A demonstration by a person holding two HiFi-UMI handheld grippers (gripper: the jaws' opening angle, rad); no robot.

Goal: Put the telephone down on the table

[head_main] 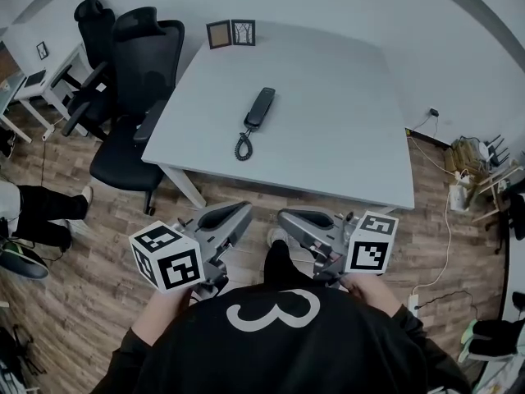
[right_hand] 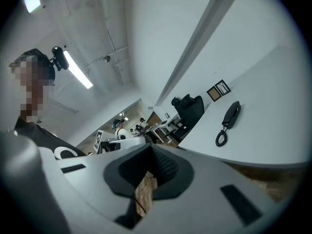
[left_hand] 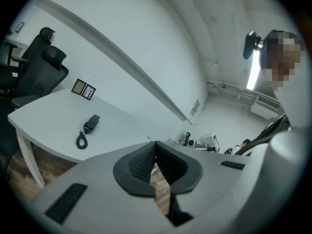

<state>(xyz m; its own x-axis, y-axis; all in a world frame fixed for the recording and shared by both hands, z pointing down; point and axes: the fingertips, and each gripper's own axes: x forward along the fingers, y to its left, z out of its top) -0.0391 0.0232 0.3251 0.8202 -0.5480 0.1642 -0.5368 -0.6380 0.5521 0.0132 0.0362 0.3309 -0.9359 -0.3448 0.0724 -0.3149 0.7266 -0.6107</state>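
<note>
**Telephone on the tabletop, both grippers empty**

The telephone (head_main: 260,108) lies flat on the white tabletop (head_main: 353,130), nearer the left edge than the right. Its coiled cord (head_main: 243,147) trails toward the near edge. The left gripper (head_main: 234,214) and right gripper (head_main: 294,218) hang over the floor short of the near edge, well apart from the telephone. The jaws of each are closed together on nothing.

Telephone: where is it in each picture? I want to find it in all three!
Head view: the telephone lies near the middle of the table, a bit above the picture's centre.
Left gripper view: the telephone is at the left, on the table.
Right gripper view: the telephone is at the right, on the table.
Shared landmark: two picture frames at the table's far edge.
</note>
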